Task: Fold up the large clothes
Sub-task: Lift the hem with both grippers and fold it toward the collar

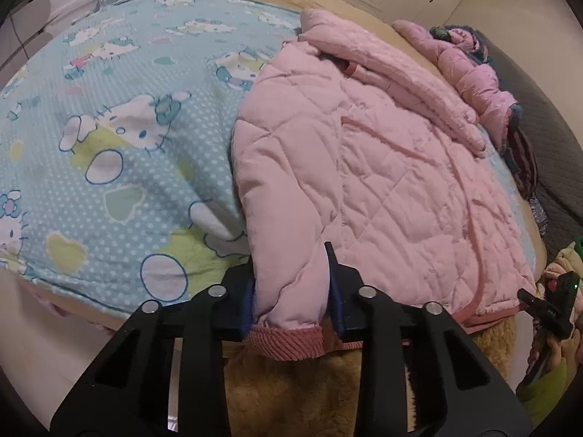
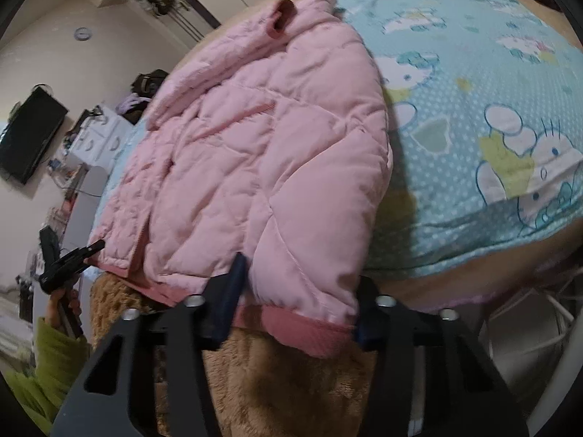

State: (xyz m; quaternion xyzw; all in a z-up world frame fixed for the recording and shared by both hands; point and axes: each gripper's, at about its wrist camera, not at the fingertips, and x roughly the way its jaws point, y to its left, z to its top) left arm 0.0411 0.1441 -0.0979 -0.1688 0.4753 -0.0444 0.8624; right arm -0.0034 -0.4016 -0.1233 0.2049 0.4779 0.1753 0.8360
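Left gripper (image 1: 293, 284): fingers pinch the jacket's sleeve end just above its ribbed cuff (image 1: 288, 344). Right gripper (image 2: 297, 291): fingers straddle the other sleeve near its cuff (image 2: 306, 335); a true clamp or a loose bracket, cannot tell. Pink quilted jacket (image 1: 382, 167) lies on the blue cartoon-cat sheet (image 1: 127, 127), hem at the bed's near edge over a tan fleece blanket (image 1: 291, 393). Second pink garment (image 1: 470, 73) bunched at far right.

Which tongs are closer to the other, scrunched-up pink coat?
Right. The right tongs are at the jacket's hem corner, on the scrunched-up coat's side; the left tongs hold a sleeve cuff at its opposite edge.
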